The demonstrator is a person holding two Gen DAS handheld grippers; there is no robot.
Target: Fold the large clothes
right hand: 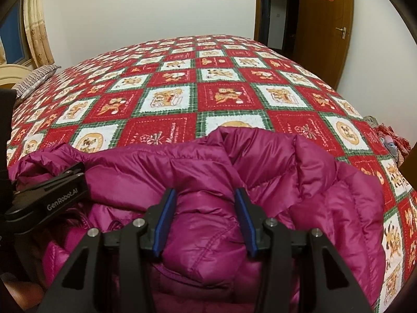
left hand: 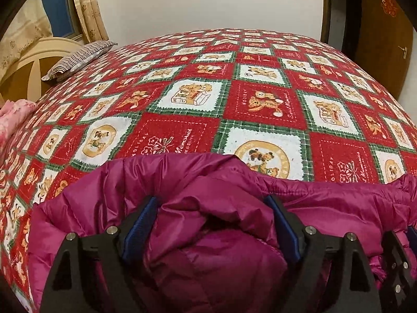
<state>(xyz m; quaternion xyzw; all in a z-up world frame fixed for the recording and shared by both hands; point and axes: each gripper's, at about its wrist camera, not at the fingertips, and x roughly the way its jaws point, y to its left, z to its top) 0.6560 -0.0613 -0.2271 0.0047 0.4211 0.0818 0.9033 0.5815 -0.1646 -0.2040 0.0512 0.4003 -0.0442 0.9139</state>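
Observation:
A magenta puffer jacket (left hand: 234, 182) lies bunched at the near edge of the bed, and the right wrist view shows the jacket (right hand: 286, 172) with a raised collar fold. My left gripper (left hand: 212, 200) stands wide over it, a puffy fold lying loose between its blue pads (left hand: 140, 224). From the right wrist view the left gripper (right hand: 52, 195) sits on the jacket's left part. My right gripper (right hand: 204, 191) is shut on a thick fold of jacket that fills the gap between its pads (right hand: 164, 221). Part of the right gripper (left hand: 398, 260) shows at the left view's lower right.
A red, white and green bear-patterned bedspread (left hand: 260, 99) covers the bed beyond the jacket. A striped pillow (left hand: 78, 60) and a cream headboard (left hand: 34, 60) are far left, with pink cloth (left hand: 13, 114) below. A wooden door (right hand: 323, 26) and piled clothes (right hand: 388, 138) stand to the right.

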